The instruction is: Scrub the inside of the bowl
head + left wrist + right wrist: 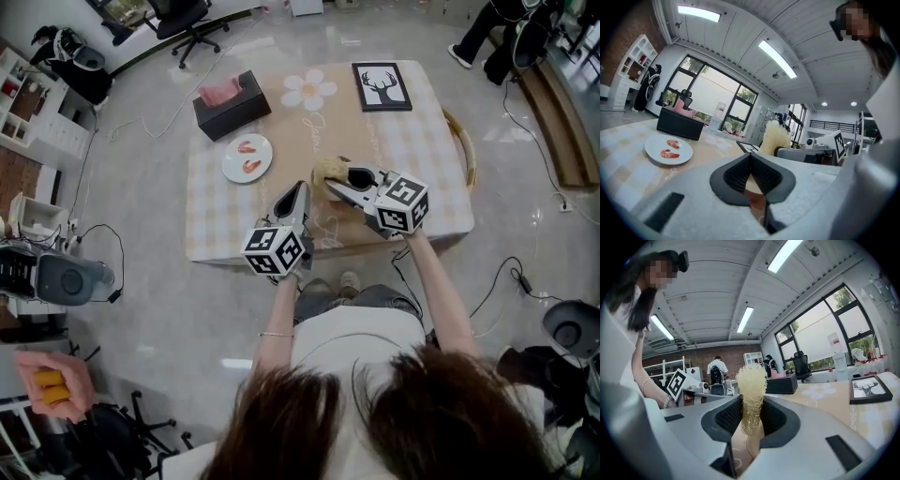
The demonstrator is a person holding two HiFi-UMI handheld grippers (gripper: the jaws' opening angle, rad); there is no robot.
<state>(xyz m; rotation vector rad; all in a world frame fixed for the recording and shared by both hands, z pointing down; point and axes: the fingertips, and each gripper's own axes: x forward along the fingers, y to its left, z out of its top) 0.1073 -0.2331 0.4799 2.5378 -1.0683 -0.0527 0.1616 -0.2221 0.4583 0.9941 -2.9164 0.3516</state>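
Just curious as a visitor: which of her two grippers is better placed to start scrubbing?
The right one, most likely. The right gripper is clamped on the yellow mesh scrubber, so the tool is in its jaws. The left gripper is shut on nothing and would first have to pick something up.

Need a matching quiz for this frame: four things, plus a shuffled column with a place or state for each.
Things:
1. scrubber
2. plate
3. tissue box
4. left gripper

Places or states:
A. shut, nothing between the jaws
B. carries two red shrimp
C. clamped in the right gripper
D. black, at the far left of the table

Pairs: 1-C, 2-B, 3-D, 4-A
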